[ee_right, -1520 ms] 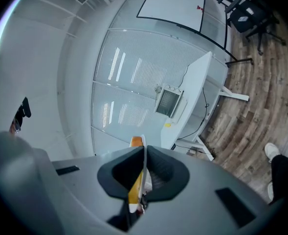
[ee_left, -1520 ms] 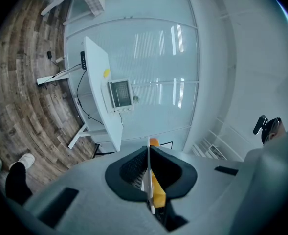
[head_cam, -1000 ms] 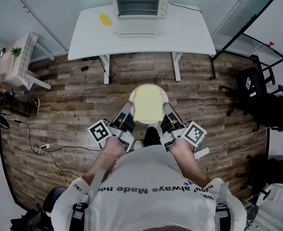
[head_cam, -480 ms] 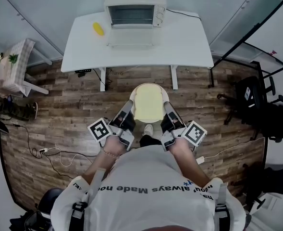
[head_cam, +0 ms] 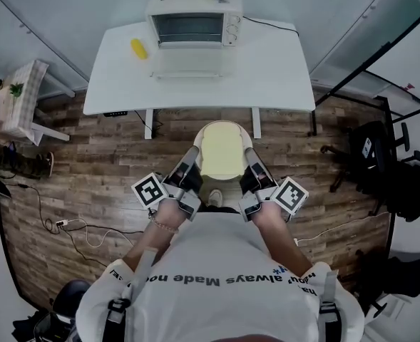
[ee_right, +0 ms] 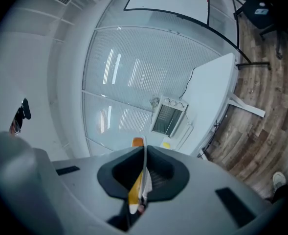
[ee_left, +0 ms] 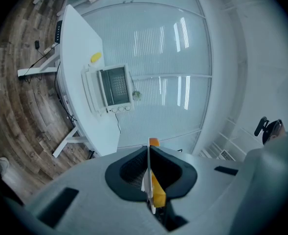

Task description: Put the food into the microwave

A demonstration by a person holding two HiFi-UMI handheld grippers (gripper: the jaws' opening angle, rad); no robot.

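1. Clamping the thin white rim of the plate [head_cam: 222, 124], the left gripper [ee_left: 149, 153] has its dark pads [ee_left: 129, 170] closed on that edge. The rim shows between them as a slim white line.
2. The right gripper [ee_right: 143, 155] grips the opposite rim the same way, its pads [ee_right: 161, 175] pressed together on the white edge.
3. Between the two sets of fingers the plate hangs level above the wood floor [head_cam: 88, 162]. The food [head_cam: 222, 154], a pale yellow slab, lies on it.
4. Well ahead of the fingertips stands the white table [head_cam: 281, 63]. On it sits the microwave [head_cam: 193, 21], with its door [head_cam: 192, 64] folded down open toward the plate.
5. Left of the microwave a small yellow item [head_cam: 138, 48] lies on the table, well apart from both grippers.
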